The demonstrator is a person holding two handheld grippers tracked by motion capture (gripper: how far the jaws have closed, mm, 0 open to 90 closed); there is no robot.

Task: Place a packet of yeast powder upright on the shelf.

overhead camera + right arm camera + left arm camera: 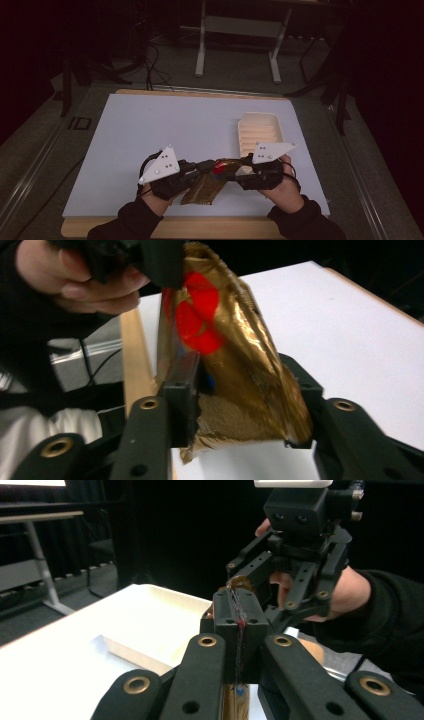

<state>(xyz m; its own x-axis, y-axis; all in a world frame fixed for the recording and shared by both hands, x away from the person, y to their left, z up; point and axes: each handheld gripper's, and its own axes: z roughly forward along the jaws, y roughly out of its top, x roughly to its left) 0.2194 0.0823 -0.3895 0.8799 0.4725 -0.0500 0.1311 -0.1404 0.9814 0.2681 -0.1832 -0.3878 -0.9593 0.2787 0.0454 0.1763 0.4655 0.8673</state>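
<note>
Count: one shiny gold foil packet, one cream rectangular ribbed plastic tray, two black two-jaw grippers, one pale lavender table mat.
Packet look: crinkled gold foil with a bright red printed patch; its edge near the right gripper is ragged.
Packet place: held up between both grippers, near the tray's front end, above the mat's front edge.
Left gripper: jaws pressed together, pinching a thin edge of the packet.
Right gripper: jaws holding the packet between them, one jaw flat against the foil.
Tray: lies on the mat, just behind the right gripper.
</note>
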